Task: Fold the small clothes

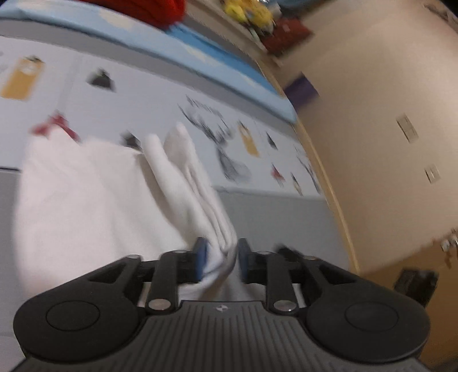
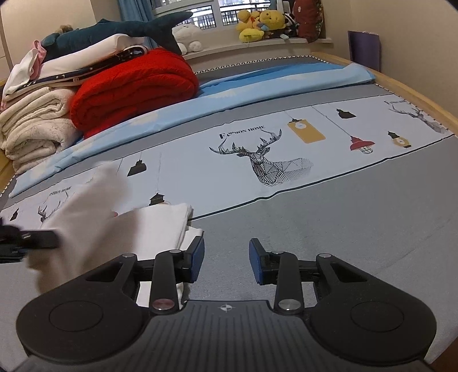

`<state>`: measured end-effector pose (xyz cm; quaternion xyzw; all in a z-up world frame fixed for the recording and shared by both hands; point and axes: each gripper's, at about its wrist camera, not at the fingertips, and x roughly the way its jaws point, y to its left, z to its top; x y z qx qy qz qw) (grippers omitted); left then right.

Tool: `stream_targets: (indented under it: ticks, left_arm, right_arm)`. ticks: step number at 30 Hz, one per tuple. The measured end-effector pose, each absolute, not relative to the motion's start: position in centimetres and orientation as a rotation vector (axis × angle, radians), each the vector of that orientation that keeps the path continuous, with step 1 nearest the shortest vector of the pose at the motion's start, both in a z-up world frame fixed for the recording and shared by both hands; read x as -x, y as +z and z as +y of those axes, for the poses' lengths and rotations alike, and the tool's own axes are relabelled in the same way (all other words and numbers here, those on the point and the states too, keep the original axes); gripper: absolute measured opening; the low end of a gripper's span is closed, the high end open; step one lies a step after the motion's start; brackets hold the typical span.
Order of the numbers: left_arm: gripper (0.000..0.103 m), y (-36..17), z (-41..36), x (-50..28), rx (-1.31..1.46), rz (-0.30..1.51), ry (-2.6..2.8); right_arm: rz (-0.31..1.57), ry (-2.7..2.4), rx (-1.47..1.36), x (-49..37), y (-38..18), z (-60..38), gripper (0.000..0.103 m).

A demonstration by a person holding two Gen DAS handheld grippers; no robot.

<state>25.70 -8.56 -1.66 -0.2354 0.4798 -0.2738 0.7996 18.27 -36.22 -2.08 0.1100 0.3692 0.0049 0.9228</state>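
A small white garment [image 1: 86,206] lies on the bed. My left gripper [image 1: 221,259] is shut on a bunched edge of it, and folds of cloth [image 1: 194,183] rise from the jaws toward the far side. In the right wrist view the same white garment [image 2: 160,229] lies partly folded at the left, with a blurred lifted flap [image 2: 86,206] over it. My right gripper [image 2: 226,261] is open and empty, low over the grey sheet, its left finger [image 2: 197,257] just beside the garment's right edge. The left gripper's body [image 2: 25,240] shows at the far left.
The bed has a grey sheet [image 2: 343,229] with a printed white band of deer and lamps [image 2: 263,160]. A blue sheet [image 2: 229,85], a red blanket [image 2: 134,85] and stacked bedding [image 2: 37,120] lie at the back left. Plush toys [image 2: 257,25] sit on the sill. A wooden bed edge [image 1: 329,177] and wall are at right.
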Motion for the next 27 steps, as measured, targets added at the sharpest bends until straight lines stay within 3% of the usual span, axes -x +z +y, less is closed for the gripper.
stream_targets:
  ticks: [5, 9, 14, 24, 27]
  left_arm:
    - [0.033, -0.8, -4.6, -26.0, 0.501, 0.991, -0.499]
    - [0.033, -2.0, -0.8, -26.2, 0.449, 1.089, -0.344]
    - [0.033, -4.0, 0.7, -24.8, 0.336, 1.210, -0.272]
    - [0.033, -4.3, 2.9, -24.1, 0.314, 1.230, -0.252]
    - [0.036, -4.4, 3.1, -24.5, 0.322, 1.234, -0.242]
  right_arm:
    - [0.778, 0.027, -0.282, -19.0, -2.5, -36.2, 0.036]
    - [0.840, 0.067, -0.375, -20.3, -3.6, -35.5, 0.037]
    - [0.875, 0.096, -0.442, -22.9, -4.6, -32.9, 0.044]
    - [0.951, 0.026, -0.451, -28.8, -8.3, -29.3, 0.044]
    - [0.974, 0.045, -0.442, -29.4, -9.0, -28.9, 0.017]
